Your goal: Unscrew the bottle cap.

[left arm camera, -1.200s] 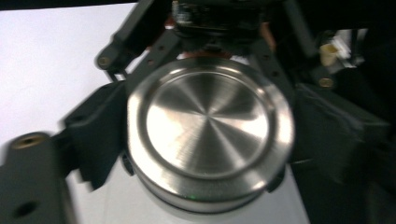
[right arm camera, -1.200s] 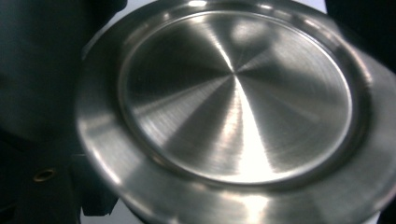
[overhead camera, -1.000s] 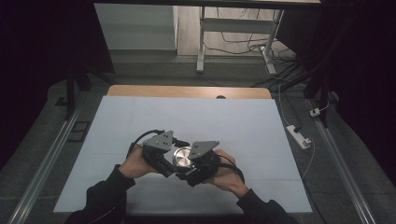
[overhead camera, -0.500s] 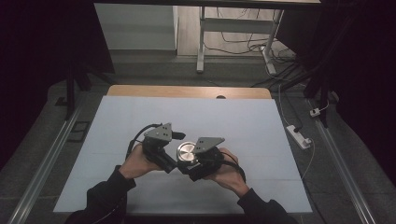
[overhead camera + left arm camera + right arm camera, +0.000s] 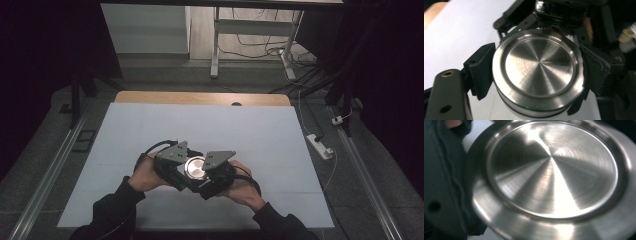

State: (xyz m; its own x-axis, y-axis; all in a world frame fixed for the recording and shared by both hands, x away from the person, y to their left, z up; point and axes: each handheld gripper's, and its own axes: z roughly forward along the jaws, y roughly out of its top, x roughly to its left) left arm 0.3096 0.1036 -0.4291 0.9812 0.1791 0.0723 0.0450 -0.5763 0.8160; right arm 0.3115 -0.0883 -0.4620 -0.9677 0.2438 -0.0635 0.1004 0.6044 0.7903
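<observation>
- High view: both grippers meet over the near middle of the white table (image 5: 150,130), at six o'clock from the table's centre, around a round steel container (image 5: 195,167).
- The left gripper (image 5: 534,72) has just been closing; its pads (image 5: 482,68) now clamp the steel lid's rim at nine and three o'clock.
- The right gripper (image 5: 212,175) holds the container too, its jaws narrow.
- A half-second earlier the left jaws stood wide off the lid: probably a regrip for another twist.

A white power strip (image 5: 319,146) lies just off the table's (image 5: 260,130) right edge. Cables (image 5: 260,52) tangle on the floor beyond the table's far end.
</observation>
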